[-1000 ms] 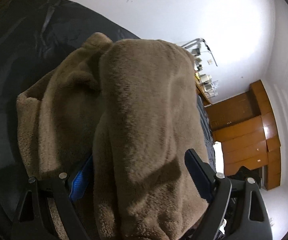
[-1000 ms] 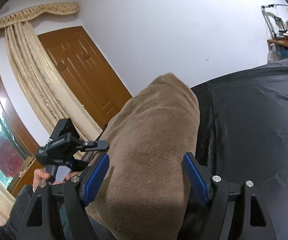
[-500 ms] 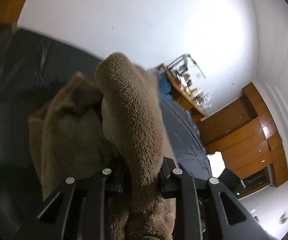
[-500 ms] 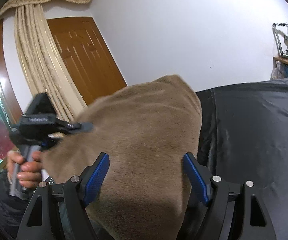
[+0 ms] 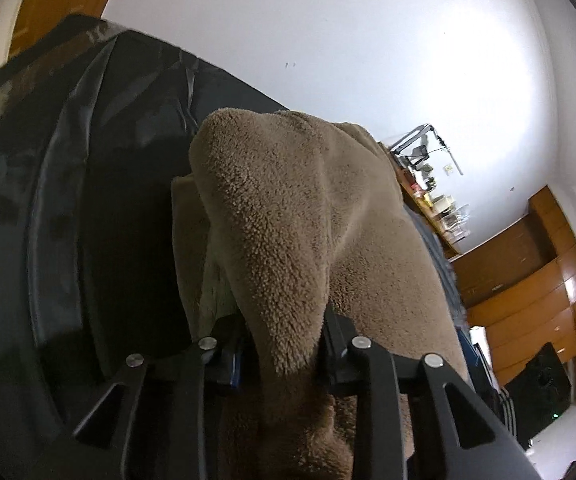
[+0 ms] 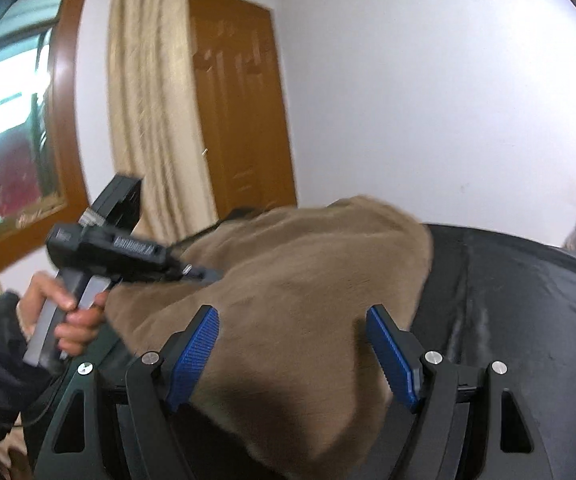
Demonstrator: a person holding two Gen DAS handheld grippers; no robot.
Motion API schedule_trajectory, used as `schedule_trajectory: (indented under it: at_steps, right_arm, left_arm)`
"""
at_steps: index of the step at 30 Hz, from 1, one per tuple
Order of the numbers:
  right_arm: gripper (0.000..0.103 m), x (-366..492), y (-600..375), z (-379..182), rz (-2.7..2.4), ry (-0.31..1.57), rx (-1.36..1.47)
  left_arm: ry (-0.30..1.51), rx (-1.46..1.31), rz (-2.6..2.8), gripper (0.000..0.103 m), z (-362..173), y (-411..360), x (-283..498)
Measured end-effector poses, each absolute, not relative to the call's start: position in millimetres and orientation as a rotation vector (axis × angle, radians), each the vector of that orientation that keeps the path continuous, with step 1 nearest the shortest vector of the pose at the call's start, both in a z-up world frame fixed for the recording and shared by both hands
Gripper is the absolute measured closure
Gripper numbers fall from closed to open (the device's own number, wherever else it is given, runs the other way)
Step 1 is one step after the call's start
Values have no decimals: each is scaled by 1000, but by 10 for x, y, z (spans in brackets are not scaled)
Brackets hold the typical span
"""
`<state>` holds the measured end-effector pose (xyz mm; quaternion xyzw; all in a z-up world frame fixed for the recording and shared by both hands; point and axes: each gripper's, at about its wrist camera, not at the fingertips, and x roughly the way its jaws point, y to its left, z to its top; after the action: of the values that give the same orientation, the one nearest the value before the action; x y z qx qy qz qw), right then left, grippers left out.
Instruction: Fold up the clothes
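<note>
Left wrist view: the left gripper [image 5: 283, 354] is pinching a thick ridge of the brown fleece garment [image 5: 300, 216] at lower centre of the frame. Its jaws, having just closed tight on the fabric, have eased apart slightly, yet both are pressing the fold from either side. The rest of the garment is bulging upward into the centre of the frame and draping toward the lower right. Behind it, the black sheet [image 5: 67, 208] is filling the left half, and wooden cabinets [image 5: 528, 280] are standing at the right edge.

Right wrist view: the right gripper [image 6: 294, 356] is standing with its jaws wide apart at lower centre; the garment [image 6: 296, 280] is lying between the blue pads [image 6: 193, 354], which are not squeezing it. At left centre, the person's left hand [image 6: 65, 312] is gripping the handle of the left gripper [image 6: 203, 274], whose tip is reaching into the fleece. The black sheet [image 6: 528, 312] is covering the lower right; a curtain [image 6: 147, 100] and wooden door [image 6: 239, 112] are occupying the upper left.
</note>
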<state>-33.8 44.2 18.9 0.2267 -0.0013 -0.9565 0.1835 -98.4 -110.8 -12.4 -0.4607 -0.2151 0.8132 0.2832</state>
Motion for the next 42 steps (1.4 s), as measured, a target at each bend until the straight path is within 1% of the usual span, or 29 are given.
schedule_trajectory:
  at_steps: [2,3,8,12,14,16,19,23,27,30,37,42]
  right_arm:
    - [25,-377,383,143,-2701,51,686]
    - [25,-403,381,125,-2698,56,710]
    - [19,-564,429,52,-2653,-6,848]
    - [16,-580,428,22,-2649,-14,874]
    - [16,-574,435,19,-2648,-23,872]
    - [16,-567,442,16,-2647,-32,870]
    - [15,-558,453,11,-2645,-45,868]
    - [12,-552,472,13,-2642,-75,862]
    - [11,-565,468,12,-2642,-80,864]
    - [11,-572,451,17,-2642,-73,865]
    - [7,-579,402,18,-2644,-49,872]
    - [5,-586,400,17,-2640,-57,875]
  left_arm:
    - [-569,-1234,2185,61,-124,-1110,-1006]
    - [-568,-1234,2188,60,-128,-1115,-1019]
    - [-588,-1234,2218,47,-90,-1262,-1004]
    - [-493,-1171,2343,37,133,-1193,-837]
    - [-478,-1097,2359,29,303,-1191,-685]
    - [-469,-1037,2351,23,431,-1155,-545]
    - [-441,-996,2318,22,514,-1041,-395]
    - [-424,-1045,2264,22,305,-908,-342]
    - [-428,-1097,2315,22,16,-886,-453]
    - [-425,-1086,2333,22,-44,-889,-500]
    - [-339,-1113,2370,22,-101,-712,-552]
    - [-427,-1106,2341,22,34,-821,-547]
